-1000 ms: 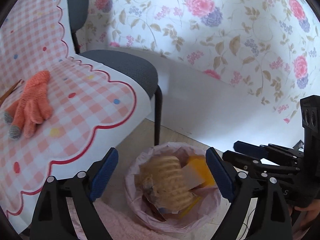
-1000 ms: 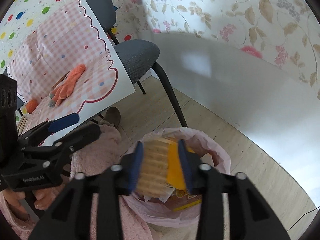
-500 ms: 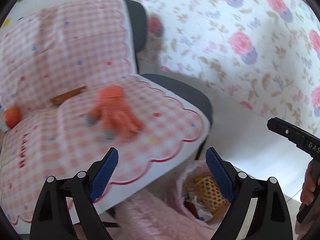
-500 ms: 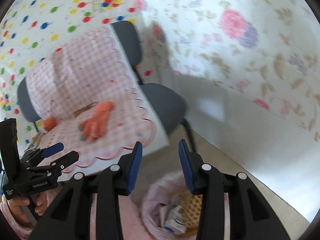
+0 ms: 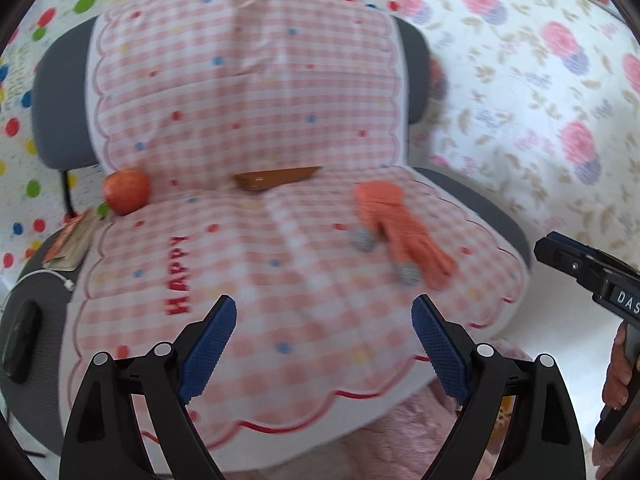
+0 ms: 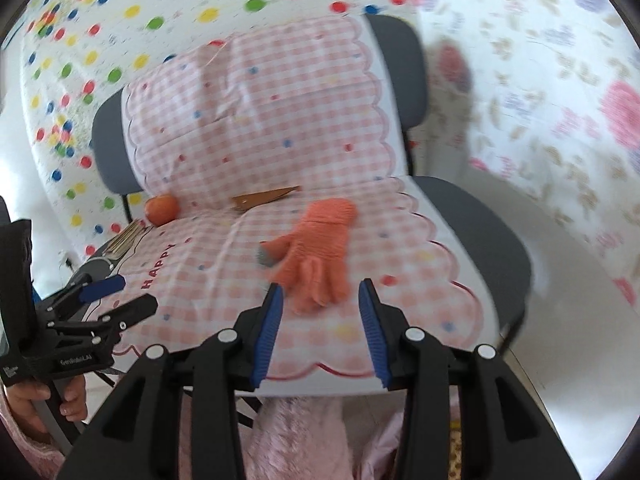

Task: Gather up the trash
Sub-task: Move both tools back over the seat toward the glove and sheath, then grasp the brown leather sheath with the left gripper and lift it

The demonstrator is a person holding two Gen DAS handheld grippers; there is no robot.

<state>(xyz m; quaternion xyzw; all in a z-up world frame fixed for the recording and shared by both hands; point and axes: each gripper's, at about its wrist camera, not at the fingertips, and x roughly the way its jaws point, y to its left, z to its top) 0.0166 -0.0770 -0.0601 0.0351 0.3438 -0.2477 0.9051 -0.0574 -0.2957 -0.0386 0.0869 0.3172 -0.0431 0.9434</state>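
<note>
A pink checked cloth [image 5: 280, 264] covers a grey chair. On it lie an orange knit glove [image 5: 396, 232] [image 6: 316, 252], a flat brown wrapper [image 5: 276, 178] [image 6: 264, 198] at the seat's back, and an orange fruit [image 5: 126, 192] [image 6: 161, 209] at the back left. My left gripper [image 5: 324, 320] hovers open over the front of the seat, nothing between its fingers. My right gripper [image 6: 320, 300] is open, its jaws narrower, with the glove's fingers just beyond its tips. Each gripper also shows in the other's view: the right gripper [image 5: 592, 276] and the left gripper [image 6: 108, 296].
A bundle of papers [image 5: 72, 244] and a black object [image 5: 20, 340] lie on a second seat to the left. A floral wall [image 5: 540, 100] rises to the right, a dotted one behind. Pink fuzzy fabric [image 6: 304, 432] fills the bottom edge below the seat.
Both views have swung up and left from the pink-lined trash bin on the floor to the chair seat. The bin has dropped out at the bottom. Both grippers' jaws look unchanged.
</note>
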